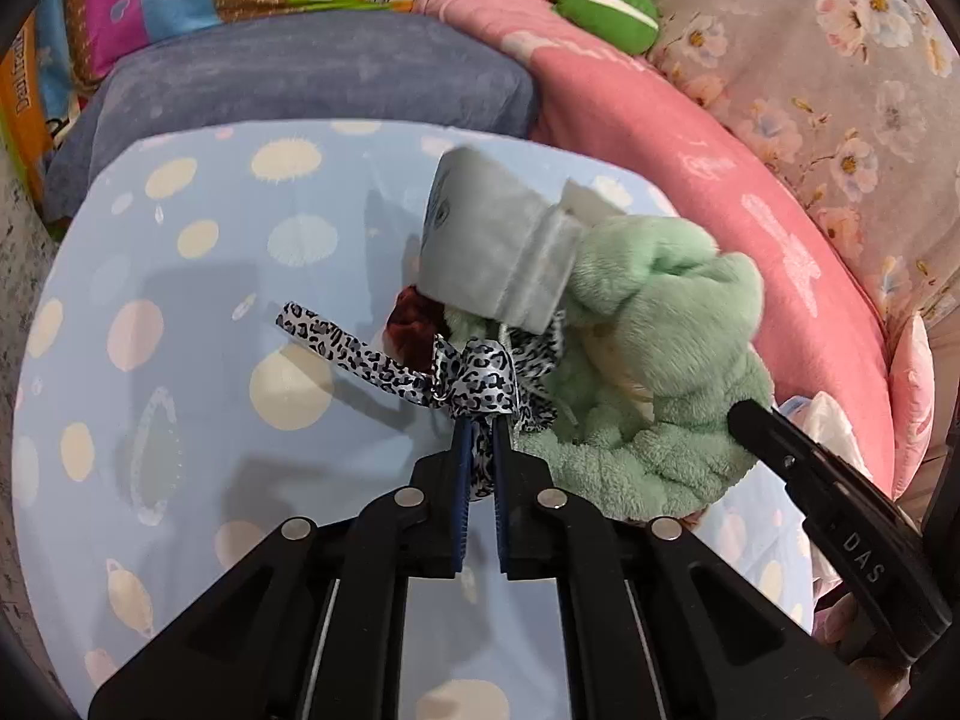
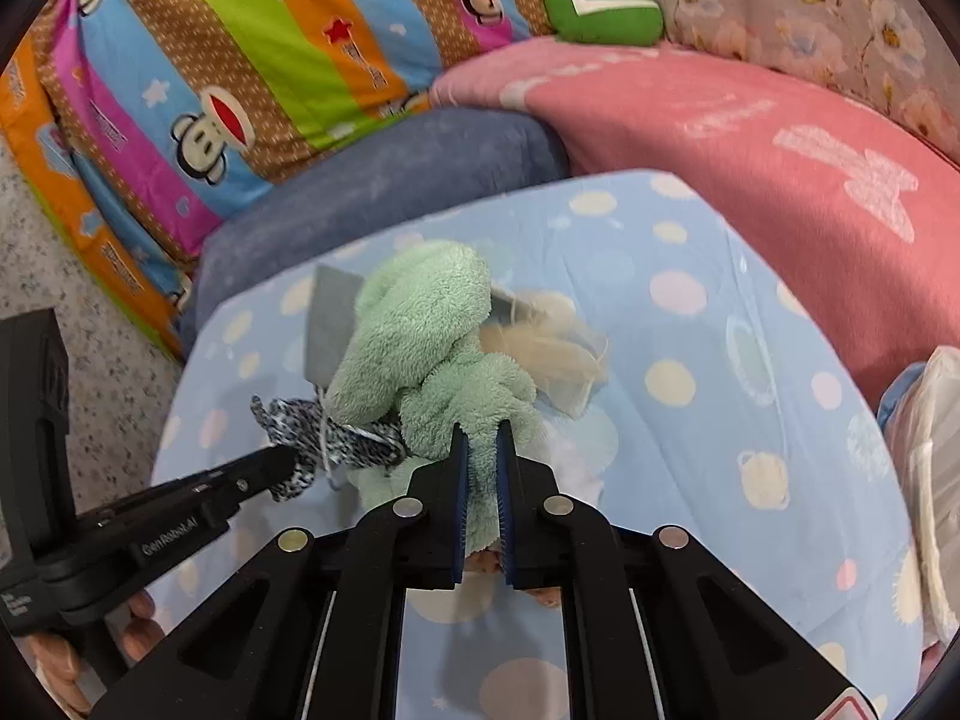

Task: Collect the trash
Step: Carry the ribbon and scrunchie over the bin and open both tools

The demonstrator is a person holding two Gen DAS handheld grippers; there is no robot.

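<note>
Right tongs [image 2: 480,429]: clamped on green fleece cloth [image 2: 420,324]
Left tongs [image 2: 282,461]: gripping leopard-print ribbon [image 2: 336,441]
Setting: dotted blue bedsheet [image 2: 690,390], pink blanket [image 2: 750,138] behind

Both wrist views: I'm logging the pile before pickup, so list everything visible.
leopard ribbon: one, black-and-white, pile's left, in left gripper jaws
green fleece: one, mint, centre, in right gripper jaws
grey pouch: one, atop pile
dotted sheet: one, pale blue, underneath
pink blanket: one, right
blue cushion: one, behind
striped quilt: one, multicoloured, back
green pillow: one, back
fingers: lower left, right view
</note>
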